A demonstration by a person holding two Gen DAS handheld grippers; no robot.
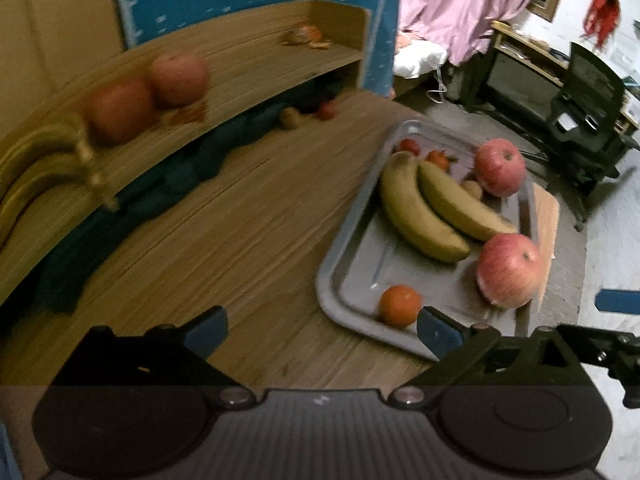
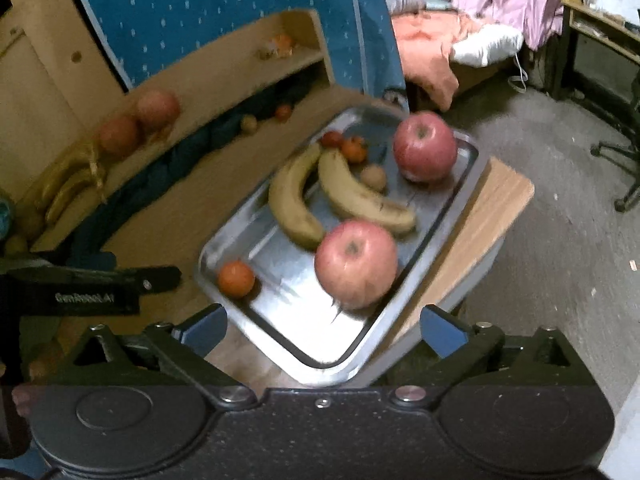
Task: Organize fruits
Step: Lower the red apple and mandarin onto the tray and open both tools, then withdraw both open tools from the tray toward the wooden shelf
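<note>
In the left wrist view, the left gripper [image 1: 322, 326] is wide open and empty; two red apples [image 1: 148, 96] and yellow bananas [image 1: 40, 172] already lie on the wooden shelf [image 1: 248, 52]. In the right wrist view, the right gripper [image 2: 322, 326] hangs open over the steel tray [image 2: 280, 328], where two apples, two bananas and small fruits wait.

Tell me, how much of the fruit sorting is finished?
Partly. Two apples and some bananas already sit on the wooden shelf. Nothing is in hand: the left gripper and right gripper both have open, empty jaws. Still on the metal tray: two bananas, two apples, an orange and some small fruits.
</note>
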